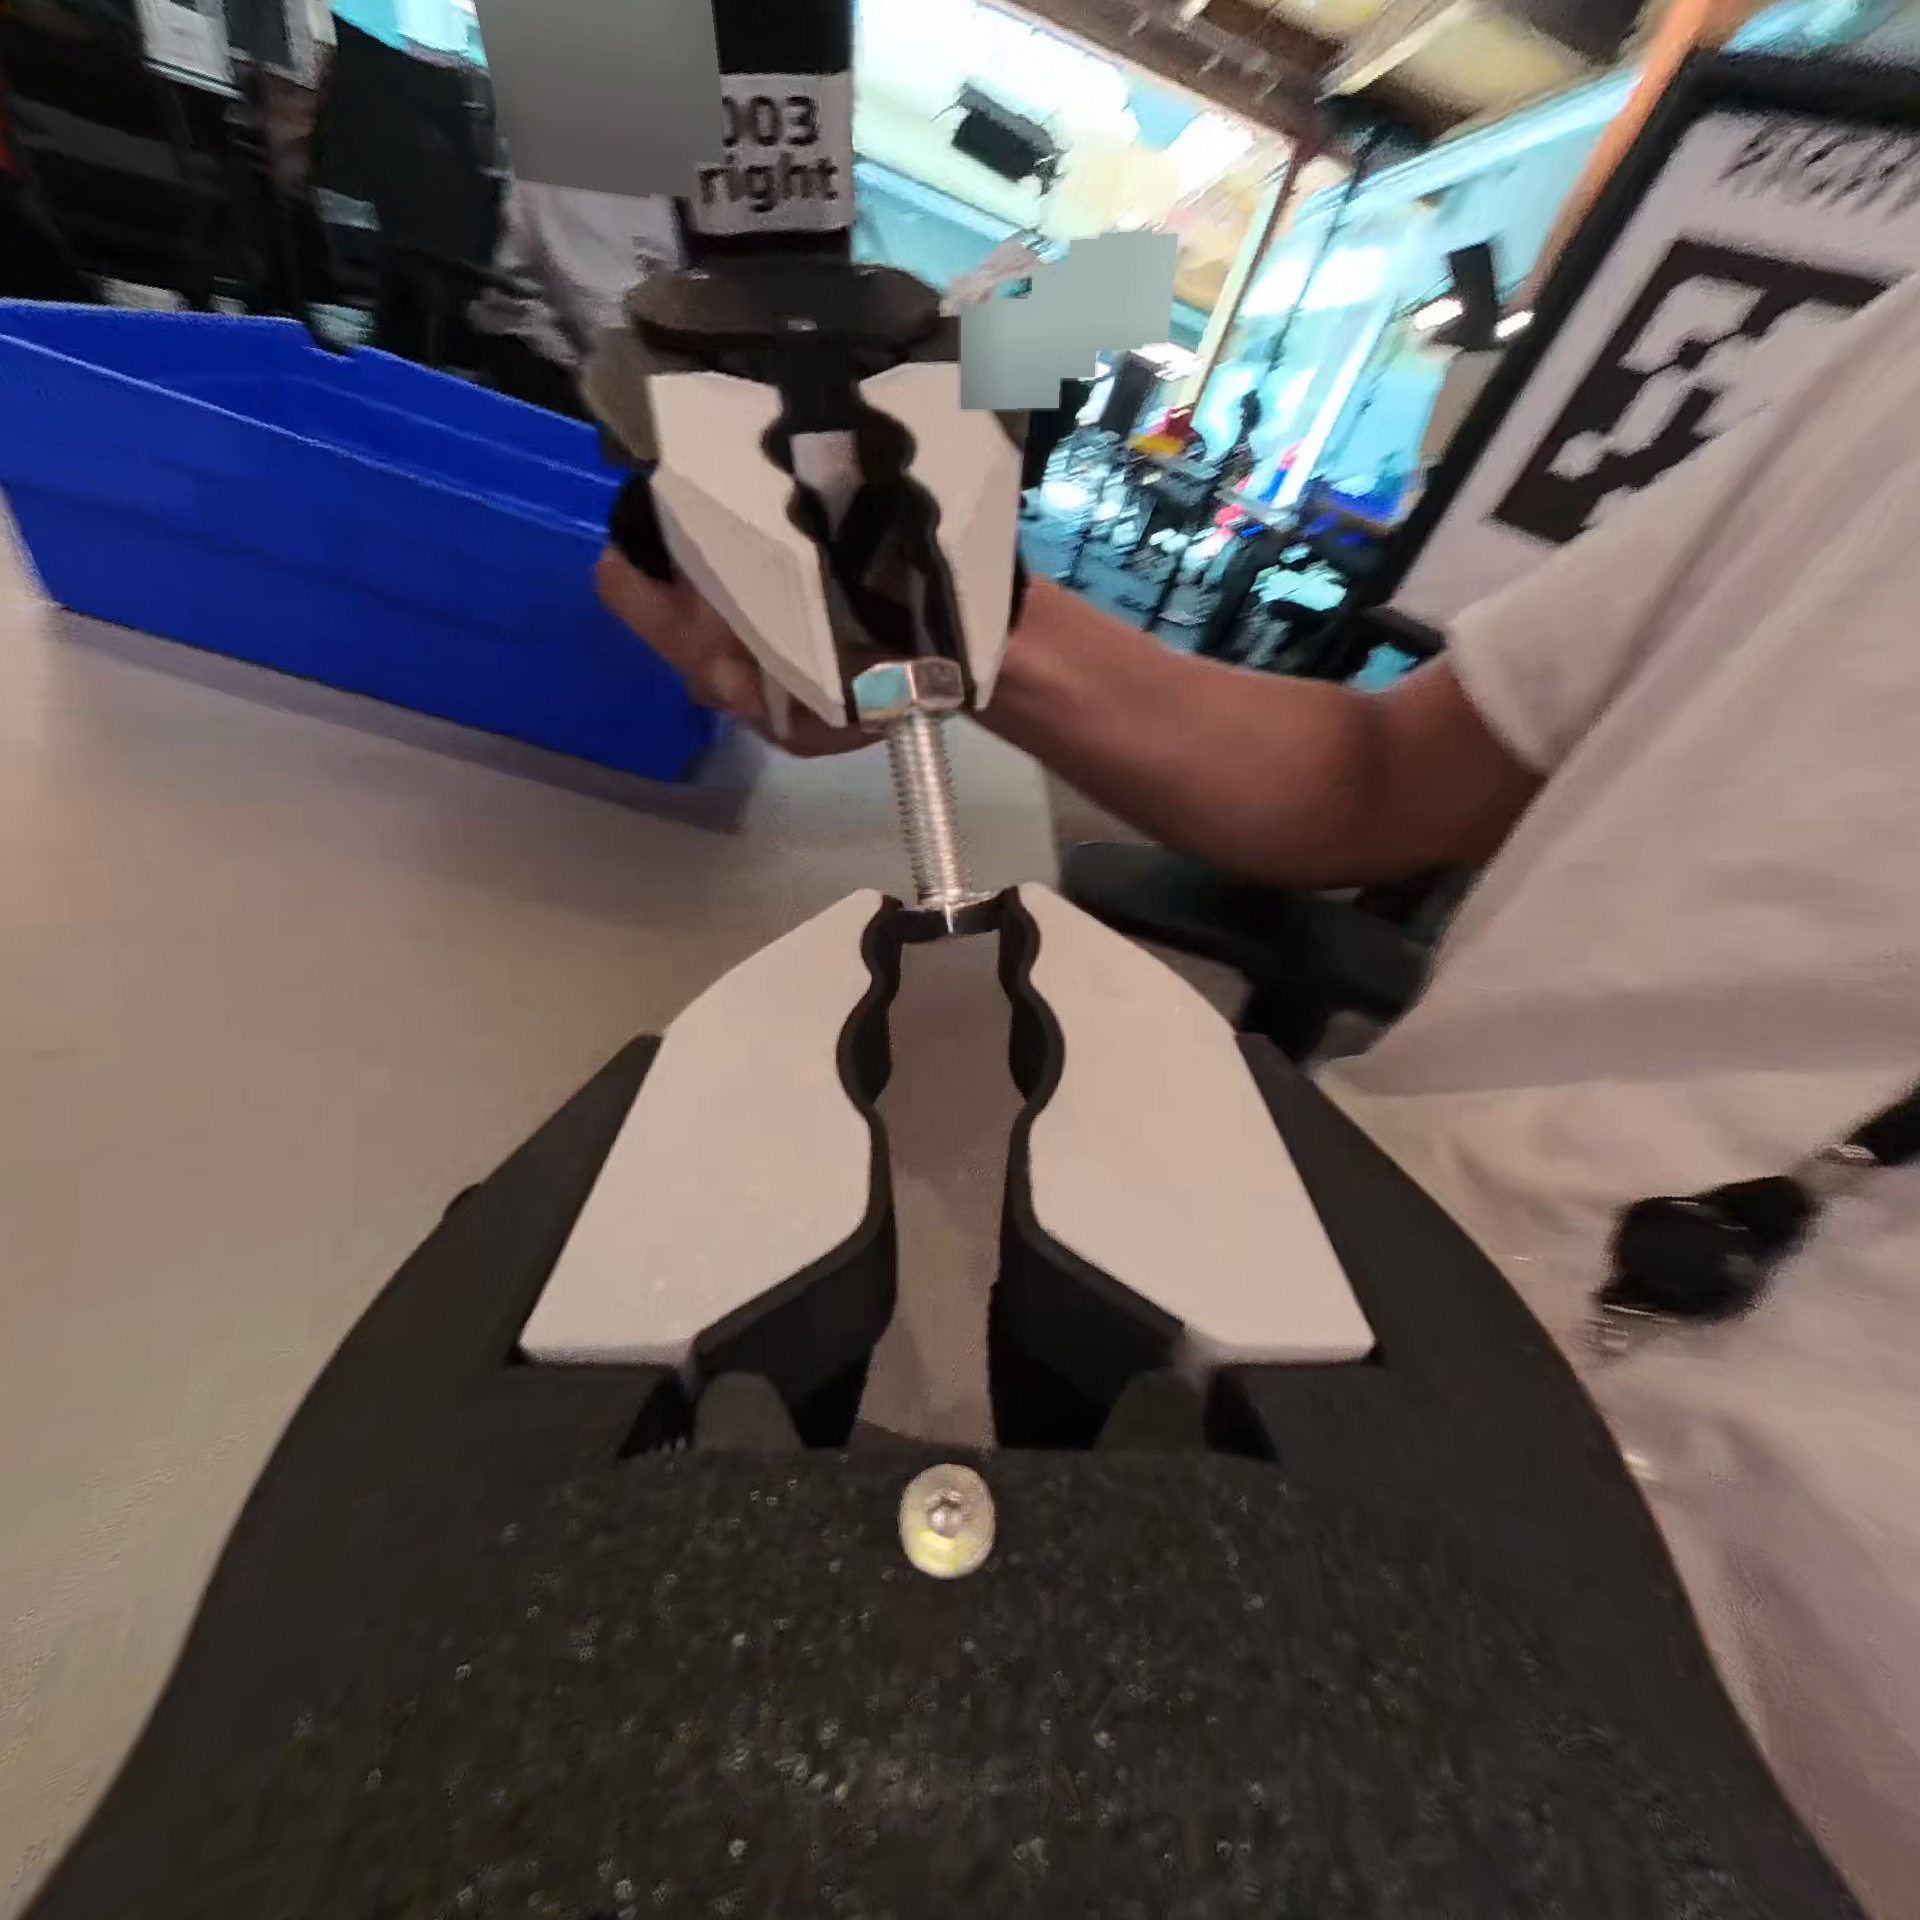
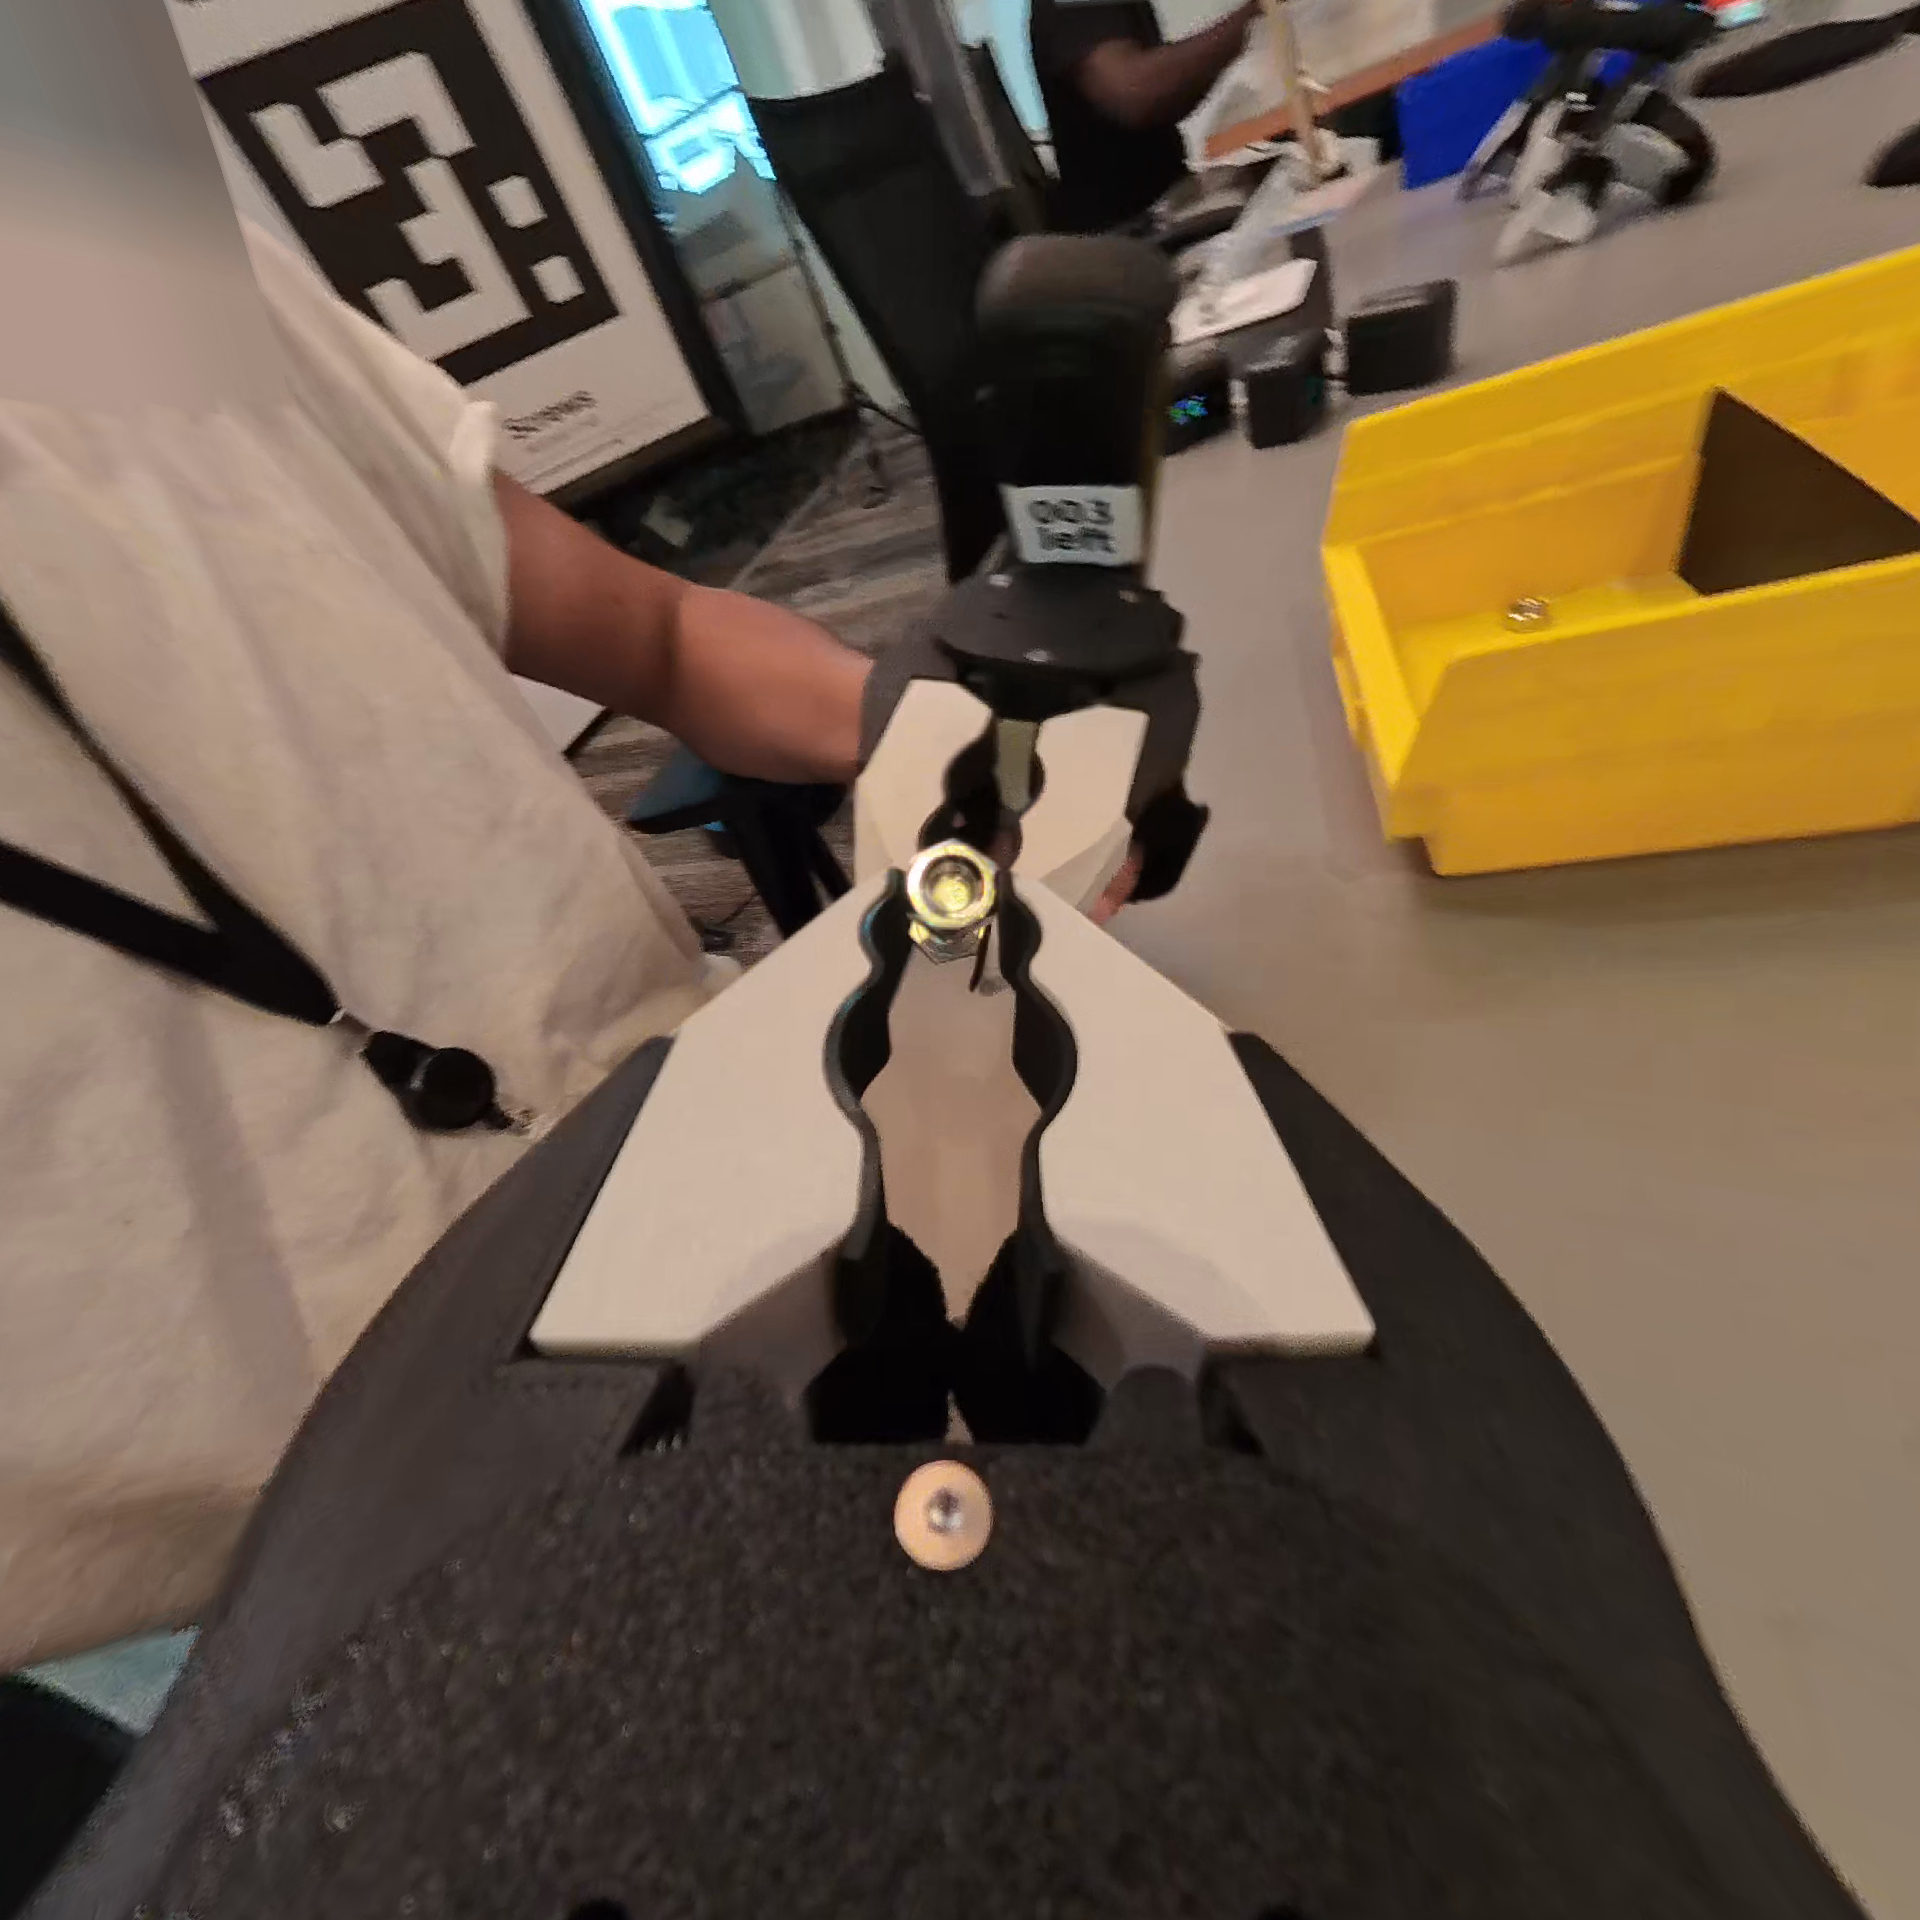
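A silver hex-head bolt [image 1: 928, 800] spans the gap between my two grippers above the grey table [image 1: 260, 987]. My right gripper [image 2: 951, 906] is shut on the bolt's hex head [image 2: 948, 891]; it also shows in the left wrist view [image 1: 906, 709], pointing toward me. My left gripper [image 1: 951, 914] is shut on a small dark round part [image 1: 951, 923], and the bolt's threaded end meets this part. In the right wrist view my left gripper [image 2: 987, 831] sits just behind the bolt head, its tips mostly hidden.
A blue bin [image 1: 312, 540] stands on the table at the left. A yellow bin [image 2: 1621, 675] with a small metal piece [image 2: 1525, 615] inside stands at the right. A person in a white shirt [image 1: 1662, 831] is close by. A black-and-white marker board [image 2: 416, 187] stands behind. The grippers are tip to tip, or close to it.
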Demonstrator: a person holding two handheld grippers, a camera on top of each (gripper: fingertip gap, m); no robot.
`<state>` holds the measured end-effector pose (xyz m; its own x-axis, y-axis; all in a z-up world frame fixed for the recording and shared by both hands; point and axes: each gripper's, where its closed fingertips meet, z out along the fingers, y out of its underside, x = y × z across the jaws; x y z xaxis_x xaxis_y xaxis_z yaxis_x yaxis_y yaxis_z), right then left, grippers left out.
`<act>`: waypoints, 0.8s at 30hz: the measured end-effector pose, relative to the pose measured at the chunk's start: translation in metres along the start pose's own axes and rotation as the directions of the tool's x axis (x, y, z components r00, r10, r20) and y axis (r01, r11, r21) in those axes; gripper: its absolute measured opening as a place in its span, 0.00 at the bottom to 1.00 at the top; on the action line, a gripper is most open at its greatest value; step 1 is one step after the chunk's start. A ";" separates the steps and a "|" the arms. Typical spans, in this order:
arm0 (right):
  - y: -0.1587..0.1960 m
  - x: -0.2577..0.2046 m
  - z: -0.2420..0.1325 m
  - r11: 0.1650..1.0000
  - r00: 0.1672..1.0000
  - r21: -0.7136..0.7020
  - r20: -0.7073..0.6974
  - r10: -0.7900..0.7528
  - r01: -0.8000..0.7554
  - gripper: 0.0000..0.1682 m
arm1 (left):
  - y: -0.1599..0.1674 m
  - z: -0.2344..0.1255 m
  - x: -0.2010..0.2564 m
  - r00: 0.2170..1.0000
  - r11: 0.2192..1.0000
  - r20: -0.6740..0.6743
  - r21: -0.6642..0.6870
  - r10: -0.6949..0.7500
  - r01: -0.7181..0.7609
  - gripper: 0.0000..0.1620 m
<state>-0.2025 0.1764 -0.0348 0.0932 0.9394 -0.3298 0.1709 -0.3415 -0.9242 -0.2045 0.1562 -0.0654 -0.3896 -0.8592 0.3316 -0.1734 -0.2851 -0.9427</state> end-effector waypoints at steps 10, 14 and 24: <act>-0.024 -0.032 0.011 0.997 0.976 0.023 0.201 -0.078 0.074 0.10 | -0.022 -0.007 0.040 0.954 0.985 -0.282 0.112 -0.098 0.135 0.11; -0.021 -0.016 0.009 0.999 0.994 0.028 0.108 -0.018 0.015 0.10 | -0.020 -0.010 0.023 0.986 0.990 -0.152 0.107 -0.070 0.087 0.11; 0.006 0.040 0.000 0.967 0.954 0.076 -0.163 0.252 -0.243 0.10 | 0.005 -0.013 -0.040 0.922 0.988 0.359 -0.105 0.145 -0.115 0.11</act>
<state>-0.1973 0.2119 -0.0538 0.2917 0.8052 -0.5164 0.0683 -0.5560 -0.8284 -0.2012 0.1948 -0.0833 -0.0594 -0.9861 0.1550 -0.2219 -0.1383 -0.9652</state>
